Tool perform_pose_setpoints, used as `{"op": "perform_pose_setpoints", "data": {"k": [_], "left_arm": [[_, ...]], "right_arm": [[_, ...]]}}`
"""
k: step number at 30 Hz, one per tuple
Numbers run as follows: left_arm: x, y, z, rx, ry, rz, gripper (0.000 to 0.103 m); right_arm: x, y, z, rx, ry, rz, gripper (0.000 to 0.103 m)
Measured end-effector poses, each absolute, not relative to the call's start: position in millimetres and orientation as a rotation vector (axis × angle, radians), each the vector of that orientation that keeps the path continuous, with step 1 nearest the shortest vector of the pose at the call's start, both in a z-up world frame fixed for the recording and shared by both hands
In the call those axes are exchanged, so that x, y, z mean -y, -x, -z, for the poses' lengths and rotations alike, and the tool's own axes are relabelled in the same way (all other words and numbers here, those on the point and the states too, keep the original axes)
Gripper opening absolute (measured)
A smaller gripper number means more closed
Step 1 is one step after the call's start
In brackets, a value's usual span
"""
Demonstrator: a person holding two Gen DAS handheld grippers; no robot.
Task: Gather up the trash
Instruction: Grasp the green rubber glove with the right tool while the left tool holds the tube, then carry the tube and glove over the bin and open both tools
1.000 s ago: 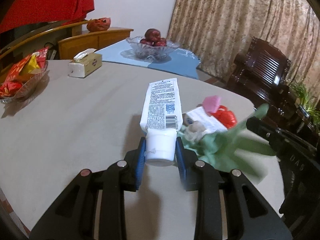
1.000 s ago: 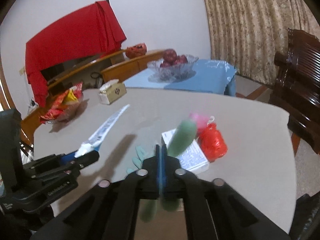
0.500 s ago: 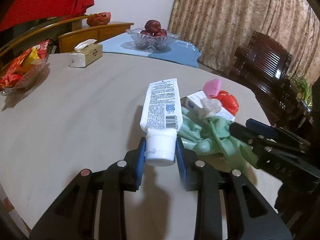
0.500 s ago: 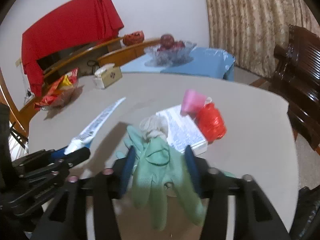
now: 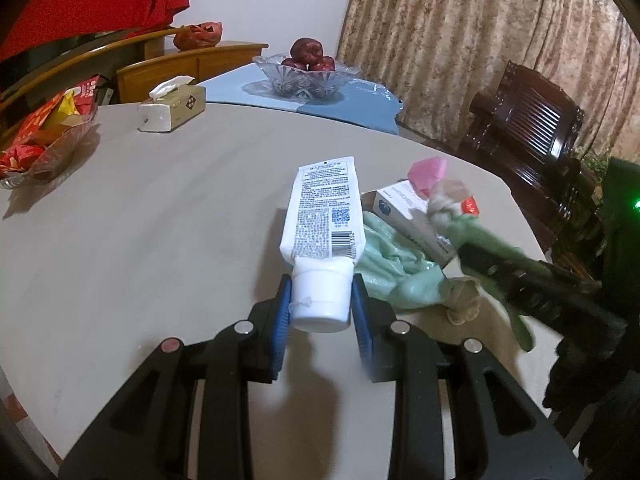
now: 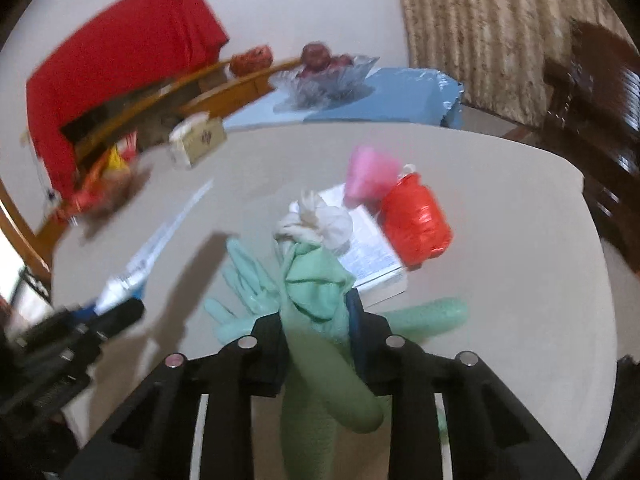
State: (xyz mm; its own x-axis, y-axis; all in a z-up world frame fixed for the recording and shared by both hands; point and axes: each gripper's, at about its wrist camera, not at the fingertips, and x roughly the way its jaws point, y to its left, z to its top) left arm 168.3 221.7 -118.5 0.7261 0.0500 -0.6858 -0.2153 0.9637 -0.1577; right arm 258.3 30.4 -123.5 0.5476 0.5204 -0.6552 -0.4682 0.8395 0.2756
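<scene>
Nearest, the left gripper (image 5: 322, 312) has its blue-padded fingers (image 5: 281, 312) clamped on the cap of a white squeeze tube with printed label (image 5: 324, 216), which points away across the pale grey round bench (image 5: 140, 208). Just to its right, the right gripper (image 6: 318, 320) has its fingers pressed together on a bunched green rubber glove with a whitish cloth cuff (image 6: 316, 280), lifting part of it while a second pale green glove (image 6: 244, 280) lies flat on the bench beneath. Just beyond the gloves sit a white printed carton (image 6: 372, 256), a crumpled red plastic bag (image 6: 416, 220) and a pink plastic cup (image 6: 370, 170), close together. Farther off on the left stand a tissue box (image 5: 172, 108) and a glass dish of red snack packets (image 5: 44, 136). Beyond the bench, a cut-glass fruit bowl (image 5: 306, 76) rests on a blue cloth.
</scene>
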Motion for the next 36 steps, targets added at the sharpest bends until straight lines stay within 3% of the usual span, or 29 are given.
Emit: {"op": "perform_pose_setpoints", "data": {"k": [16,36], "left_arm": [[-165.5,-157.0,82.2,-0.671,0.204,-0.043,0.028],[-82.7,-137.8,64.7,-0.649,0.166,0.125,0.028]], "right_arm": [[24.9,-204.9,51.7,-0.608,-0.079,-0.525,0.024],[95.0,-157.1,27.6,-0.542,-0.112,-0.420,0.024]]}}
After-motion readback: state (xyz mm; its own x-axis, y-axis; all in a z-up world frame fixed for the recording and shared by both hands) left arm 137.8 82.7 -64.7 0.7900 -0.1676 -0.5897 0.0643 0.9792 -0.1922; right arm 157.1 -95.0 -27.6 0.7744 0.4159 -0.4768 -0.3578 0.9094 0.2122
